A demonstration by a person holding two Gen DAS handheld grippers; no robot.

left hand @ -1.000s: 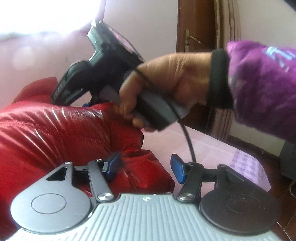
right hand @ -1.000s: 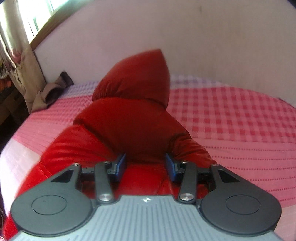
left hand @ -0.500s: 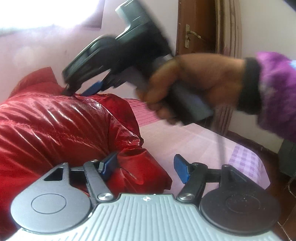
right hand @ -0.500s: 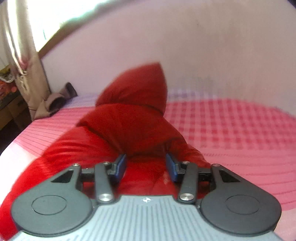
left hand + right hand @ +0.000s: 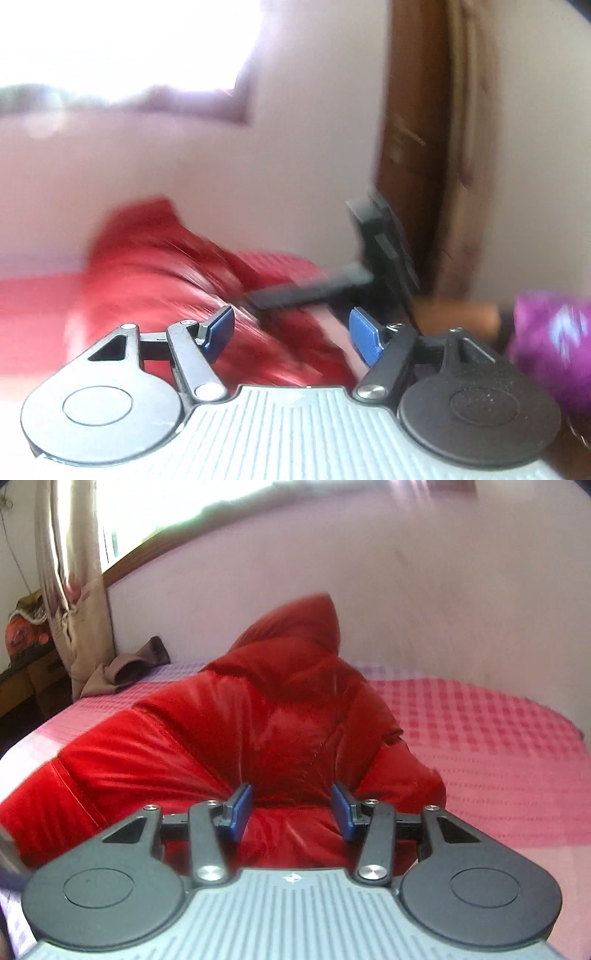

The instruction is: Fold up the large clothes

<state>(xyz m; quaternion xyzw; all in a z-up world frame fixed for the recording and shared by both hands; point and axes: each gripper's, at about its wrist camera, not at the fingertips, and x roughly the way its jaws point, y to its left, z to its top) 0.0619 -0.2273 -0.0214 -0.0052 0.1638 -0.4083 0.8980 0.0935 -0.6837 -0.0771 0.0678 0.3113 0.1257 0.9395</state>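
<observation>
red puffer jacket [image 5: 258, 731] heaped on pink checked bedspread [image 5: 480, 731], hood up near wall | left gripper [image 5: 291, 334] jaws apart, nothing clamped, blurred | right gripper [image 5: 291, 808] jaws part open, jacket fold between pads, pinch unclear, probably not

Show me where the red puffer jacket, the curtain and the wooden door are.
red puffer jacket [image 5: 229, 738]: right wrist view, on its shiny quilted body.
curtain [image 5: 70, 602]: right wrist view, on the hanging beige fabric by the window.
wooden door [image 5: 413, 147]: left wrist view, on its brown panel.
</observation>
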